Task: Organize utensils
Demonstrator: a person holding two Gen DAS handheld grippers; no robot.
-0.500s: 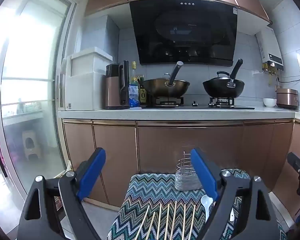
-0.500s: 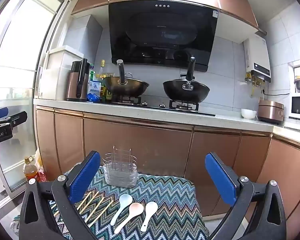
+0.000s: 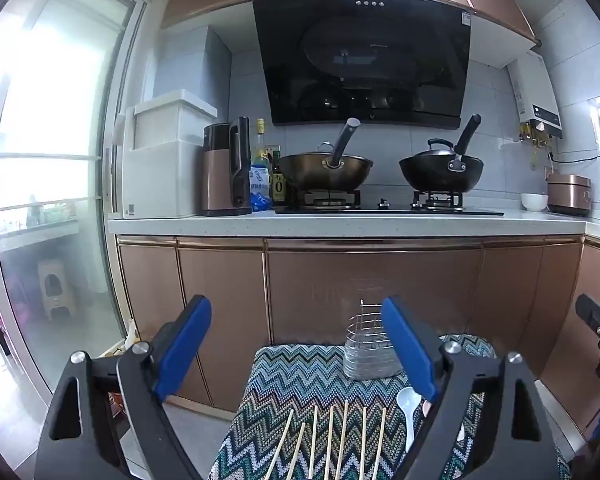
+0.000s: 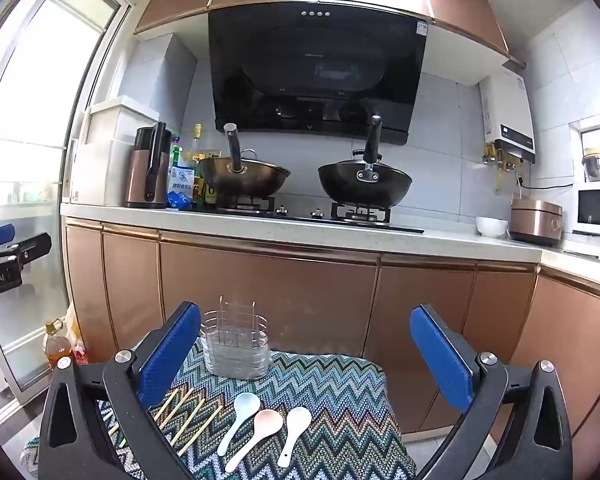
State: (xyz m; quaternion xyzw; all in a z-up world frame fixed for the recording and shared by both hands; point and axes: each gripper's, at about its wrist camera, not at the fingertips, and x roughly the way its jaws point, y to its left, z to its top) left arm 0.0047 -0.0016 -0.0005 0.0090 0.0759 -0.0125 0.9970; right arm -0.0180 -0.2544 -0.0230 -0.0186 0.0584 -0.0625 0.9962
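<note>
No shift is seen since the earlier frame. Both the left gripper (image 3: 296,354) and right gripper (image 4: 306,354) are held wide, empty; chopsticks (image 3: 332,440) lie lengthwise below the left fingers (image 3: 188,344).

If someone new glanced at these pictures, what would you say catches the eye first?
Probably the zigzag cloth in the foreground, with three spoons laid side by side, chopsticks lined up left of them, and a wire holder standing behind. Next, the two woks on the stove under the black hood. The open blue-padded left gripper and right gripper frame each view.
</note>
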